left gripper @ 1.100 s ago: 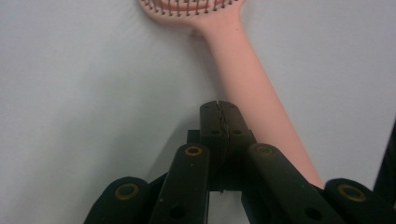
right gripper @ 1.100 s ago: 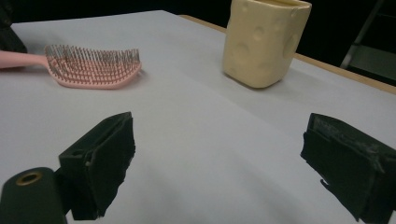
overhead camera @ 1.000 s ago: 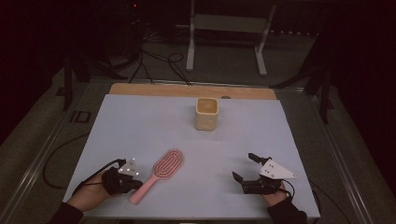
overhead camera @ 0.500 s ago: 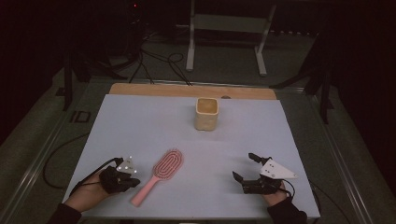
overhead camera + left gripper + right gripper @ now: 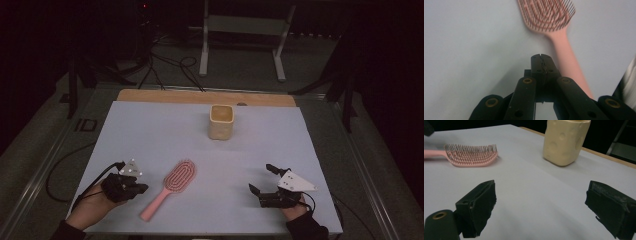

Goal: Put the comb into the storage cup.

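Left hand-held gripper (image 5: 141, 188), jaws clenched, has eased back from the pink hairbrush (image 5: 171, 186); right hand-held gripper (image 5: 261, 179) stays released.

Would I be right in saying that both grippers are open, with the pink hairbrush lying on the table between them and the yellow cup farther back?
Not quite: the left gripper is shut, its jaws pressed together in the left gripper view. The right gripper is open, and the pink hairbrush does lie between them, with the yellow cup farther back on the table.
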Action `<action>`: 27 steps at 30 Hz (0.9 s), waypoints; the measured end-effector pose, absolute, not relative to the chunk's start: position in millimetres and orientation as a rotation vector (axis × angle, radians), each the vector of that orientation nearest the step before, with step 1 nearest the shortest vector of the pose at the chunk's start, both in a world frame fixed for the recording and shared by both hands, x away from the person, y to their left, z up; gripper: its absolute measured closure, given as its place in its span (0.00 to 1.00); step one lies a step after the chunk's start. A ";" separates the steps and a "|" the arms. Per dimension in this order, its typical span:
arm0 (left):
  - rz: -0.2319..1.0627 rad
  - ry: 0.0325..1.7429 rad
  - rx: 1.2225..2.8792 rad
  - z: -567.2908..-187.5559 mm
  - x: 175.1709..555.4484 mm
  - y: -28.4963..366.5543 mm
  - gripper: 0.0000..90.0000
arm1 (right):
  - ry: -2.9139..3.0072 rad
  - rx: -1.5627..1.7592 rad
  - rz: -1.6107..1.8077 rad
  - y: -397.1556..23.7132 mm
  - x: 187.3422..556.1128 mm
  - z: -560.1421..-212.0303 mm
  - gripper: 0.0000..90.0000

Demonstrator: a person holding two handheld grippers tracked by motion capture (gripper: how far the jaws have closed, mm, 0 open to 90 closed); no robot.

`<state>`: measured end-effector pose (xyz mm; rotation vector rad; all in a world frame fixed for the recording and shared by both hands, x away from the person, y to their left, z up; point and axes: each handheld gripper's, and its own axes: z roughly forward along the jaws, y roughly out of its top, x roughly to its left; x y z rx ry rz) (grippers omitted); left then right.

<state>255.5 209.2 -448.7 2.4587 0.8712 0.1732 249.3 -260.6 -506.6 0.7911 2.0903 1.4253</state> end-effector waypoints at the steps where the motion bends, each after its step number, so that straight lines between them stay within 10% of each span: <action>1: 0.179 0.875 2.461 -445.8 254.6 206.8 1.00 | 2.087 0.794 1.429 -260.6 249.2 -506.2 0.10; 21: 0.214 1.053 2.443 -453.1 246.9 160.9 0.99 | 2.095 0.793 1.424 -260.1 249.2 -506.6 0.10; 27: 0.201 1.080 2.443 -454.8 249.3 158.9 0.85 | 2.098 0.790 1.424 -259.5 249.1 -506.8 0.10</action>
